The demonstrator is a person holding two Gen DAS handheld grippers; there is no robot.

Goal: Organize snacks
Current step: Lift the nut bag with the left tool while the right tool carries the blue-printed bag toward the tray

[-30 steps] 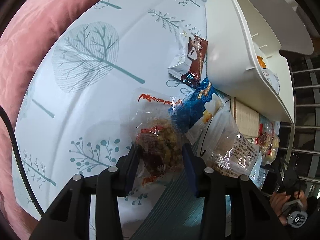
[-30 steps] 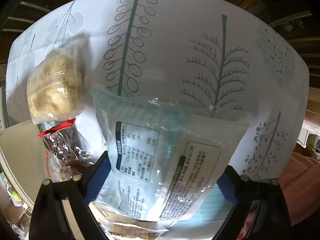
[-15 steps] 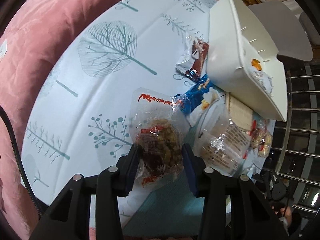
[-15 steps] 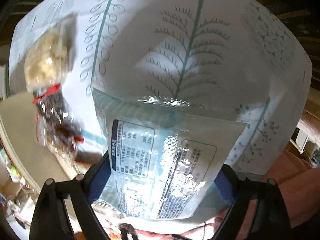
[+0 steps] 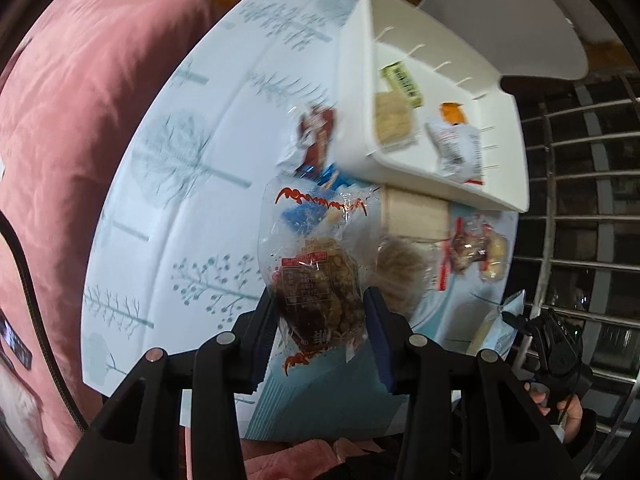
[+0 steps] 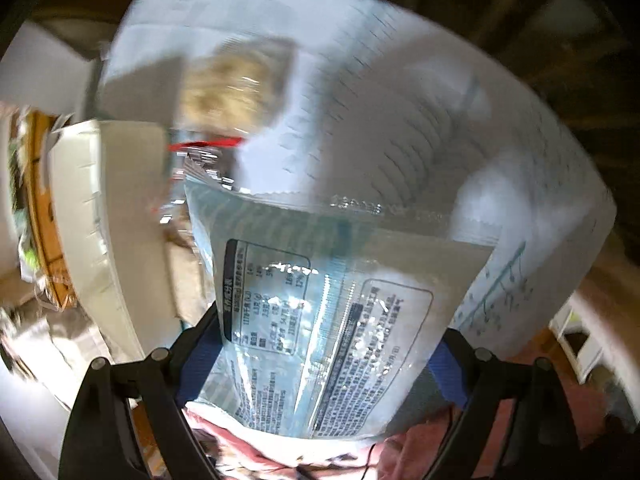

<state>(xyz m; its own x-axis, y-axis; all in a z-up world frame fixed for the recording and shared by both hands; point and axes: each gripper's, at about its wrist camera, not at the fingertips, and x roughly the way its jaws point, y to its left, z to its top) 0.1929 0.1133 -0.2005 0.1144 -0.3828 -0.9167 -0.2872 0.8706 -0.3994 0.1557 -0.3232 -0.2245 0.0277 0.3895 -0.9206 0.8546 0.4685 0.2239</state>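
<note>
Carrying two packets at once looks like the step in hand: each gripper has a snack lifted clear of the tree-print tablecloth, and the likely goal is the white bin lying at about one o'clock in the left wrist view. The left gripper is clenched on a clear packet with a dark brown cake, pinched across its lower half so the red-printed top seam stands up toward twelve o'clock. The right gripper grips a pale blue label-printed pouch by its lower end, its fingers spread wide around it; the pouch fills the middle of that view, with the bin's white wall at nine o'clock. The bin already holds a pale cracker pack, a green-labelled item and a white pouch with an orange top. More snacks lie loose on the cloth beside the bin. Next, I judge, each packet must be brought over the bin's open side and let go only once inside its rim, since both wrappers are slippery and light
</note>
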